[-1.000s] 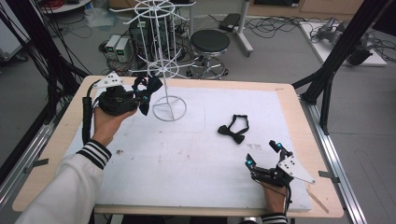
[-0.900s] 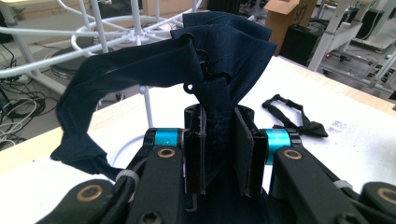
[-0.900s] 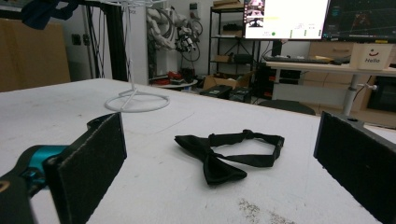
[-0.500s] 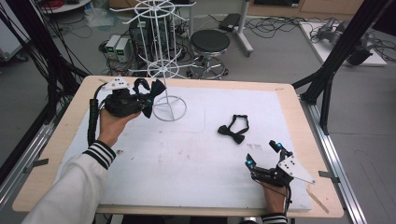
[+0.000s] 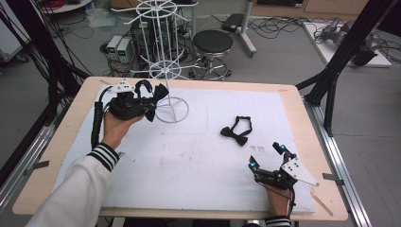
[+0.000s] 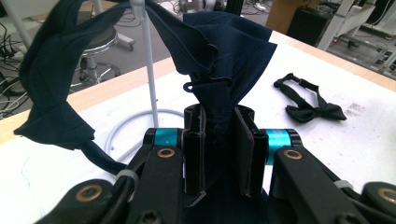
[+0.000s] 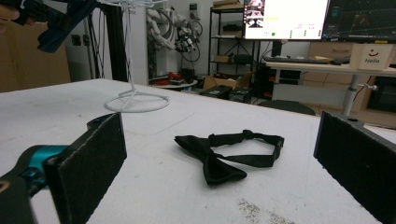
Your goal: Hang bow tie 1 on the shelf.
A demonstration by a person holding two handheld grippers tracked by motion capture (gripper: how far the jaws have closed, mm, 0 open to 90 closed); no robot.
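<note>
A wooden table (image 5: 61,142) carries a white mat (image 5: 189,156) over most of its top. Toward the far left of the mat stands a white wire display stand (image 5: 163,71), its ring base (image 7: 136,101) flat on the mat and its thin pole (image 6: 149,74) rising just ahead of the left gripper (image 5: 142,97).

The left gripper is raised off the mat beside that pole, held in the person's left hand (image 5: 113,127), whose striped cuff (image 5: 103,156) shows below it. Its jaws are clamped on a dark navy bow tie (image 6: 224,60); in the left gripper view the pinched cloth fans upward between the pads, and the tie's strap (image 6: 51,79) loops off to that gripper's left and hangs past the pole. From above, the tie's wings sit right against the stand, though whether cloth and wire touch cannot be made out.

The right gripper (image 5: 267,158) rests low at the near right of the mat, in the person's right hand (image 5: 279,201). Its jaws stand wide apart with nothing between them. A black bow tie (image 5: 237,131) lies flat on the mat a short way ahead of that gripper, well apart from the left gripper and the stand, its strap curled in a loop behind the knot (image 7: 219,165).
</note>
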